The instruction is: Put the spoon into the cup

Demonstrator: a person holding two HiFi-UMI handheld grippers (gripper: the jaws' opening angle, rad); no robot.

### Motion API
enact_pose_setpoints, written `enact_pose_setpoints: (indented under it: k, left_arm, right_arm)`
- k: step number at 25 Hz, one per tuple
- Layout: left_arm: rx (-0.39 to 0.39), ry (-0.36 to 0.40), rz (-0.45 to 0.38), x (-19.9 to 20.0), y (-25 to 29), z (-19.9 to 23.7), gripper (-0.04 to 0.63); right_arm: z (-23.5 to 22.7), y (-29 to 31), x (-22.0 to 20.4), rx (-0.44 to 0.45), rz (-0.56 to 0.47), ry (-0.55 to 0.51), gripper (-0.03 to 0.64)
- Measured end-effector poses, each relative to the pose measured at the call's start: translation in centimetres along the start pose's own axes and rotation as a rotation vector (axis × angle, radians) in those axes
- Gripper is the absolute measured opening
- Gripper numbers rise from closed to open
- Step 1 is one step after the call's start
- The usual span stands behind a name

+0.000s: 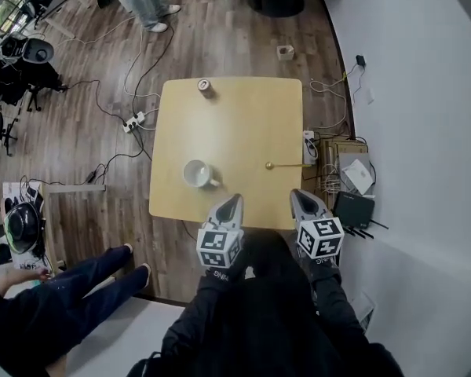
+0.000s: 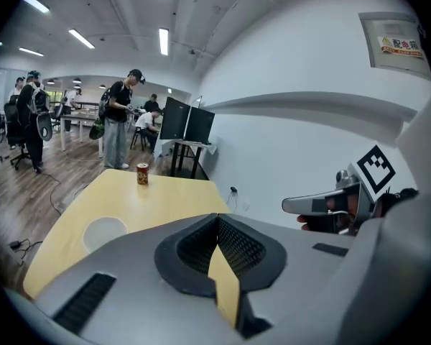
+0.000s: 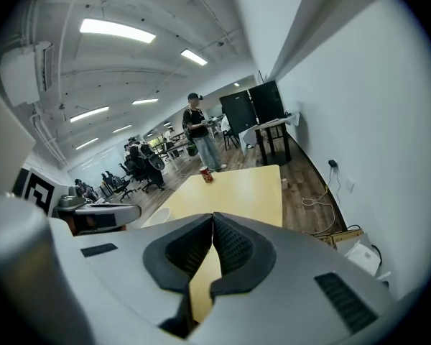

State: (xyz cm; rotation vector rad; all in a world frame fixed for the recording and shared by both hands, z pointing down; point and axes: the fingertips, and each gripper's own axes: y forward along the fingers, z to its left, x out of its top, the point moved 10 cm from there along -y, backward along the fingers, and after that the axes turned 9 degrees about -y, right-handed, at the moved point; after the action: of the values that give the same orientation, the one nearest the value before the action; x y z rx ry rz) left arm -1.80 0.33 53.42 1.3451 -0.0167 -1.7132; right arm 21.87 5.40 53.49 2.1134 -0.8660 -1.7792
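Lying flat on the yellow table [image 1: 235, 124], the spoon [image 1: 286, 164] sits close to the table's right edge, with its round end pointing toward the middle. The white cup [image 1: 196, 173] stands upright on the same table, off to the left of the spoon, and the two do not touch. The right gripper [image 1: 297, 195] hangs over the near edge of the table, and the spoon is just past its tips, a little to the left. Its two jaws are pressed tight together with nothing between them, as the right gripper view shows [image 3: 213, 215]. The left gripper [image 1: 234, 200] hangs beside it over the same near edge. The cup is near its tips, a bit ahead and to the left. The left gripper view [image 2: 217, 218] shows its jaws are squeezed together too, and they hold nothing. In that view the cup [image 2: 104, 232] shows low on the left, past the jaws. A small red can [image 1: 205, 87] stands at the far edge of the table, well apart from the cup, the spoon and both grippers.
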Motion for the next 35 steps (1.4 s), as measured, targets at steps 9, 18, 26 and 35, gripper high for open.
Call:
enact_pose_setpoints:
  k: [9,18,26,35]
  left_arm:
    - [-0.021,-0.005,0.117,-2.4,5.8,1.5,0.034]
    - [-0.04,-0.004,0.173,-4.3,11.8,3.3,0.034]
    - [-0.037,-0.017,0.196,-5.7,15.3,4.1,0.034]
    - [-0.049,-0.018,0.195,-6.1,17.9,4.4,0.034]
  right_arm:
    - [-5.9,4.1,-3.7,-0.098,0.053,0.109,0.023]
    - [-11.1,8.7,-8.1,-0.176,0.092,0.203,0.023]
    - [-14.4,10.8,-10.4,-0.221,0.067,0.27,0.051]
    - [-17.4,13.0,-12.7,-0.213,-0.028,0.514,0.138]
